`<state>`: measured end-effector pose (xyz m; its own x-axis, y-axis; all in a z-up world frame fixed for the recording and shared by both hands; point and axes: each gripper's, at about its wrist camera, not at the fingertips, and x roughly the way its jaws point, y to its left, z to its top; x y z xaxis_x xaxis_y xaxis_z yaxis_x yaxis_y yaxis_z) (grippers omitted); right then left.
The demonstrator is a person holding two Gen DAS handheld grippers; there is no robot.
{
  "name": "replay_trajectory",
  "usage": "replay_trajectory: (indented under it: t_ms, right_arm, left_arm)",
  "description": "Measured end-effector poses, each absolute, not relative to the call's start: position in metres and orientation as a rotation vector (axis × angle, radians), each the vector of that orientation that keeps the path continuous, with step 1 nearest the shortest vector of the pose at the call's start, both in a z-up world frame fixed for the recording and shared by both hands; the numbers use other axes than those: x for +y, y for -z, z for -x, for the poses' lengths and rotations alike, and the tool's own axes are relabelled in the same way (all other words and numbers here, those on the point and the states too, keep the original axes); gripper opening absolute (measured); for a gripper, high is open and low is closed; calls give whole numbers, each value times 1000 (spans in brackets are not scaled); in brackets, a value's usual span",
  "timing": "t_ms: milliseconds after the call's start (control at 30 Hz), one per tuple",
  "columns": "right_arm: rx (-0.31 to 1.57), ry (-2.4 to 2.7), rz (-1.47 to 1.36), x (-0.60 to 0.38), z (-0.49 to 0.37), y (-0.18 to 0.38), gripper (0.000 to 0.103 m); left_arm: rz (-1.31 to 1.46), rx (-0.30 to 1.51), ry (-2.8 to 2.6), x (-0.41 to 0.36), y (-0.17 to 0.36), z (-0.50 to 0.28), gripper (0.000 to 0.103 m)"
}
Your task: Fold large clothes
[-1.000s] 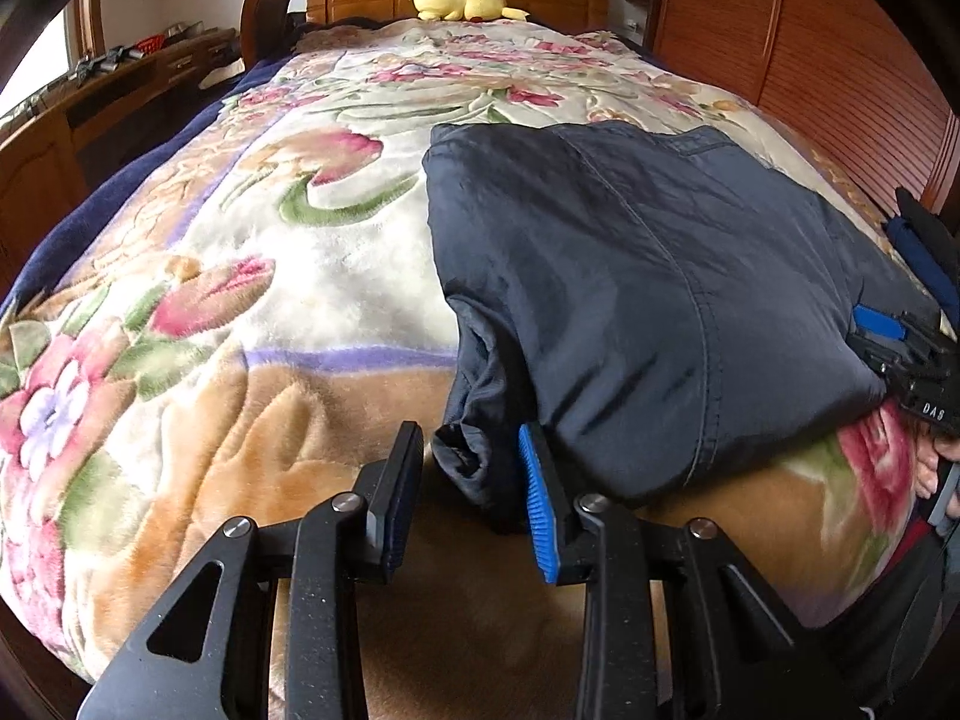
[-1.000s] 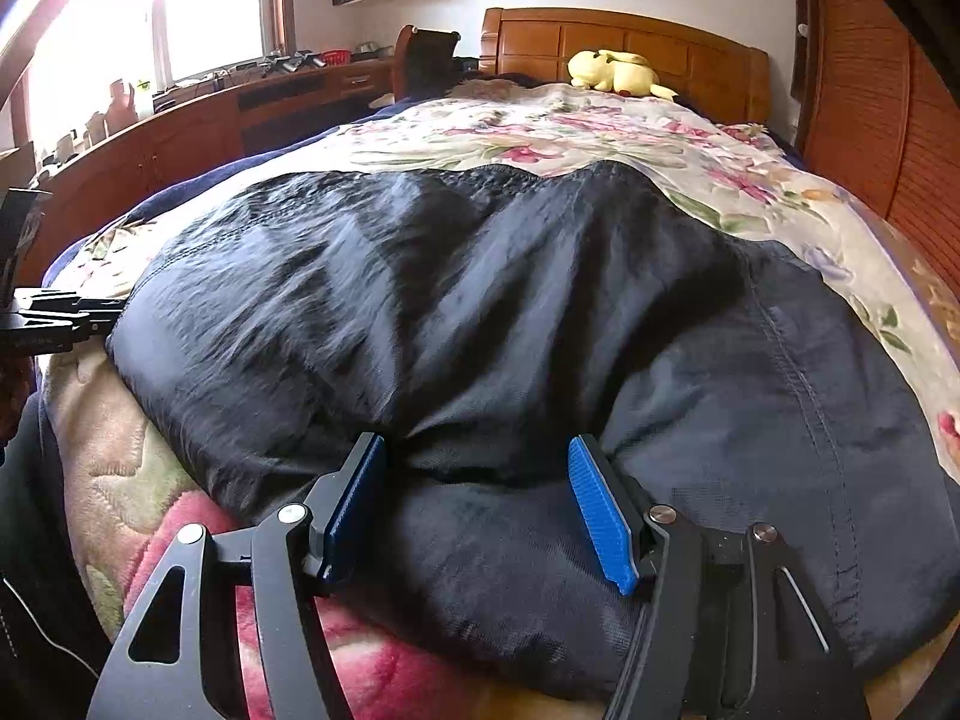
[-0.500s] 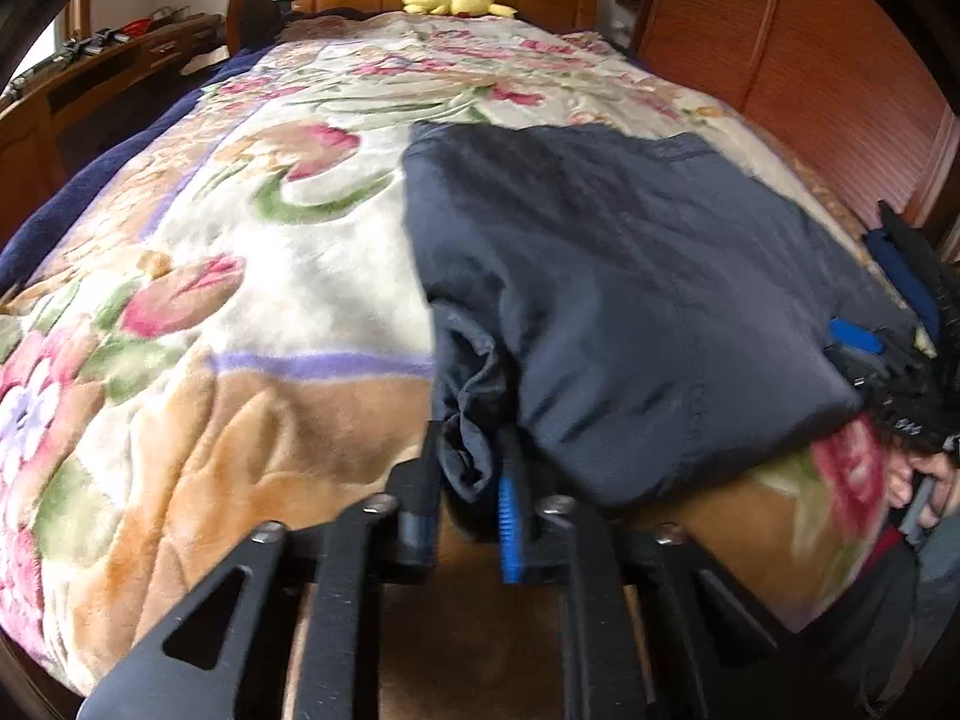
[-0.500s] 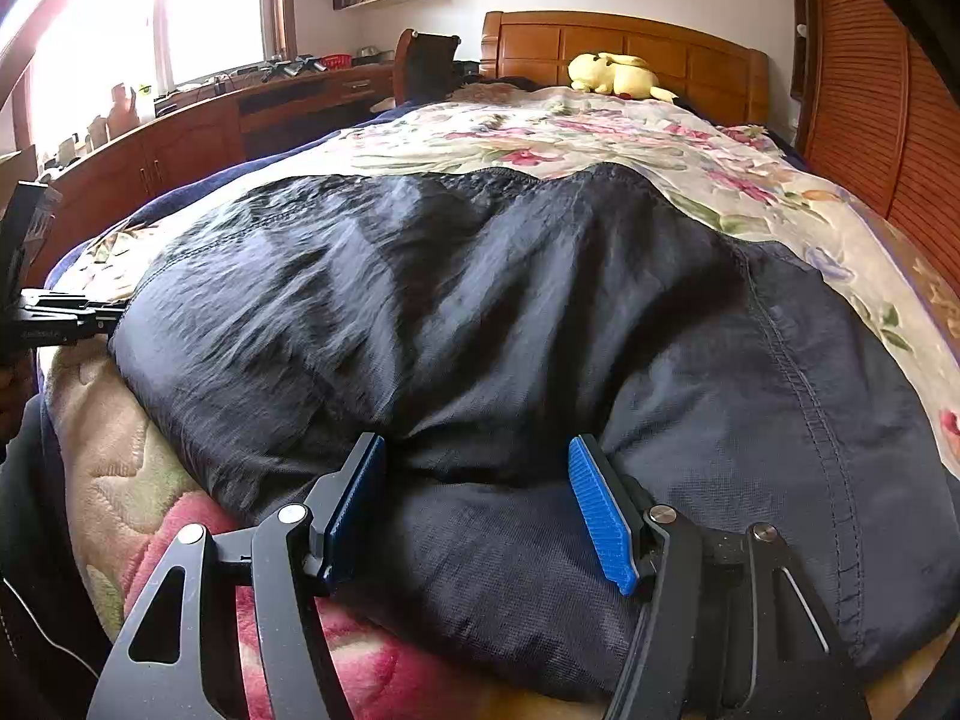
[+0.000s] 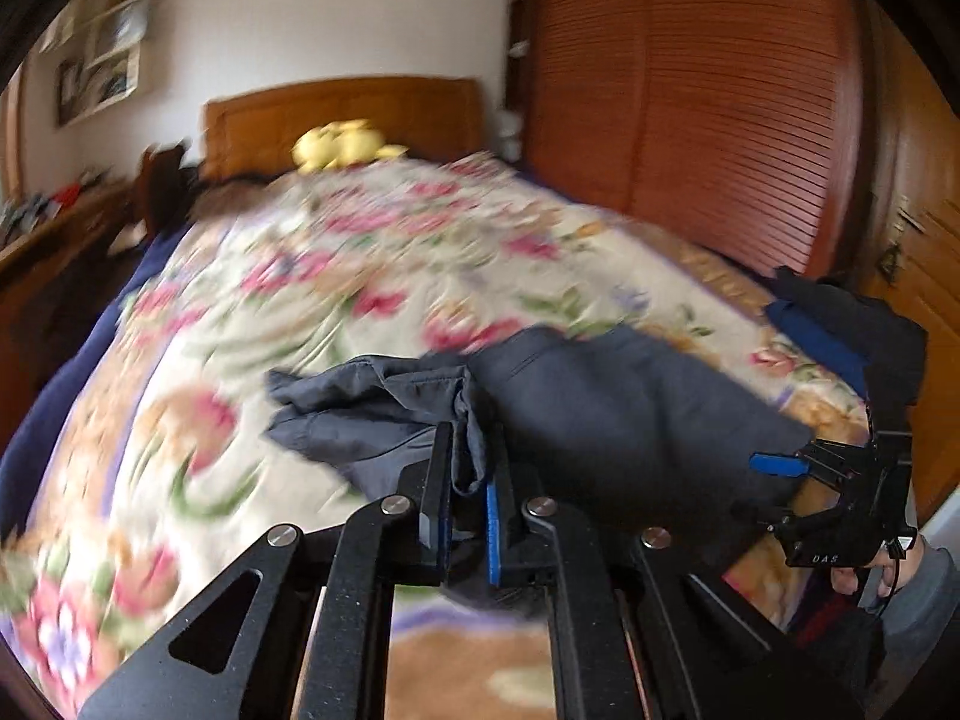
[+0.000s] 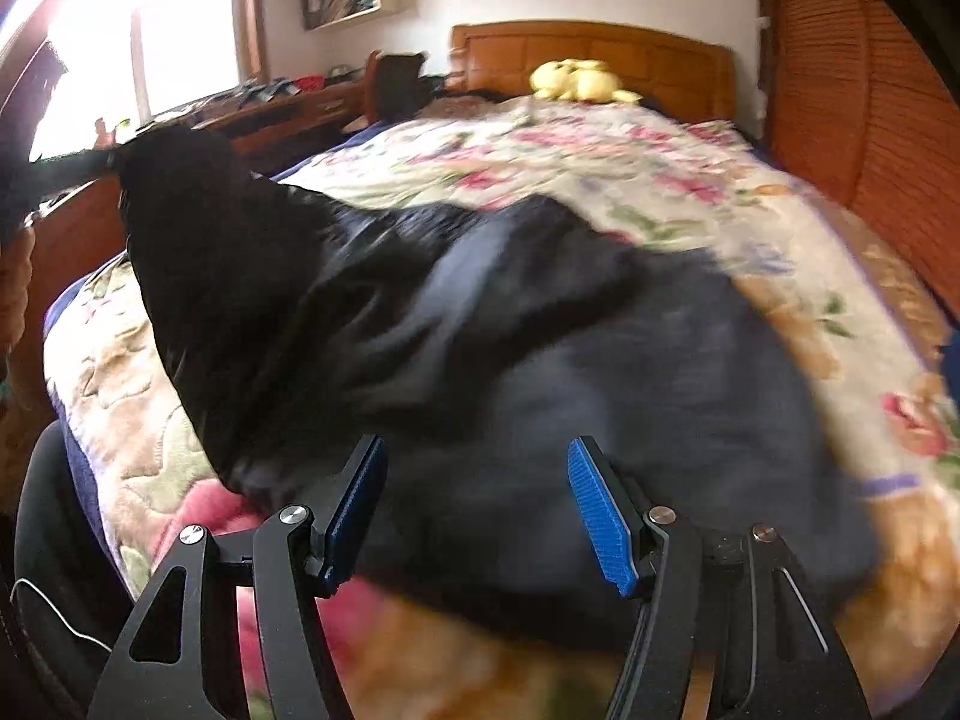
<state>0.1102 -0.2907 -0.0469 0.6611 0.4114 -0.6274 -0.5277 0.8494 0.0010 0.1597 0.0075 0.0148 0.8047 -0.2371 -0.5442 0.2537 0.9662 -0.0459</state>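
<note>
A dark navy garment (image 5: 630, 414) (image 6: 540, 348) lies on the floral blanket (image 5: 300, 276) at the near end of the bed. My left gripper (image 5: 471, 480) is closing its jaws on a bunched corner of the garment, and its pads press the cloth. That corner hangs lifted above the blanket (image 6: 174, 180), stretching the fabric up to the left. My right gripper (image 6: 474, 480) (image 5: 780, 480) stands wide at the garment's near right edge, with a thick fold of the cloth between its blue pads (image 6: 600, 516). A hand (image 5: 864, 576) holds it.
A yellow plush toy (image 5: 342, 144) (image 6: 576, 81) sits by the wooden headboard (image 6: 588, 54). Louvred wardrobe doors (image 5: 690, 120) run along the bed's right side. A wooden desk (image 6: 270, 114) runs under the window on the left. Another dark and blue cloth pile (image 5: 852, 336) lies at the bed's right edge.
My left gripper shut on the garment's near left corner, then rose and swung, lifting that corner off the blanket. The right gripper kept its width and rose slightly.
</note>
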Motion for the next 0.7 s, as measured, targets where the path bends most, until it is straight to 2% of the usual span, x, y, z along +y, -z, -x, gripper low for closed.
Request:
replay_trajectory:
  t_ms: [167,500,700]
  right_arm:
    - [613,-419,178,-344,-102,22,65]
    - [552,-251,121,-430,-73,-4,65]
    - [568,-225,102,-440,-57,2,65]
  left_arm:
    - [-107,550,417,-78,-36,-186,8]
    - [-221,629,670,-239,-16,-192,8]
    - [-244,744,661,-267,8,-200,9]
